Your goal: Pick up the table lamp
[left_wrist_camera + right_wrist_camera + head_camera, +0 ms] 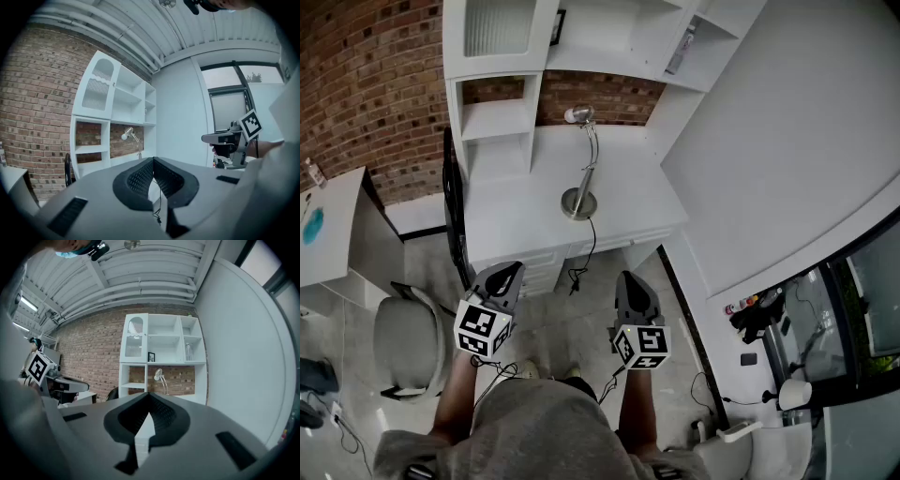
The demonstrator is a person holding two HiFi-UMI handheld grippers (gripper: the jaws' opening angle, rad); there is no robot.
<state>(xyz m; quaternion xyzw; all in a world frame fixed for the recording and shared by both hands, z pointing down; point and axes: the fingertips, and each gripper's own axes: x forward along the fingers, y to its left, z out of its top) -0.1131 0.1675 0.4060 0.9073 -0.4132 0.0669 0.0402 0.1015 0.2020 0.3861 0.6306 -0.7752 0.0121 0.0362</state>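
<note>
The table lamp (pixel 579 202) stands on the white desk (pixel 516 211), with a round metal base, a thin curved neck and a small silver head near the brick back wall. Its black cord (pixel 584 260) hangs over the desk's front edge. Both grippers are held well short of the desk, above the floor. My left gripper (pixel 513 269) and right gripper (pixel 627 277) are shut and hold nothing. The lamp (pixel 128 134) shows small and far off beyond my left gripper (pixel 153 160) in the left gripper view. It (pixel 159 374) is also distant past my right gripper (pixel 149 395) in the right gripper view.
White shelves (pixel 502 66) rise over the desk. A grey office chair (pixel 408 337) stands at the left, near a white side table (pixel 328 234). A white wall (pixel 787 122) runs along the right, with another chair (pixel 731 448) at the bottom right.
</note>
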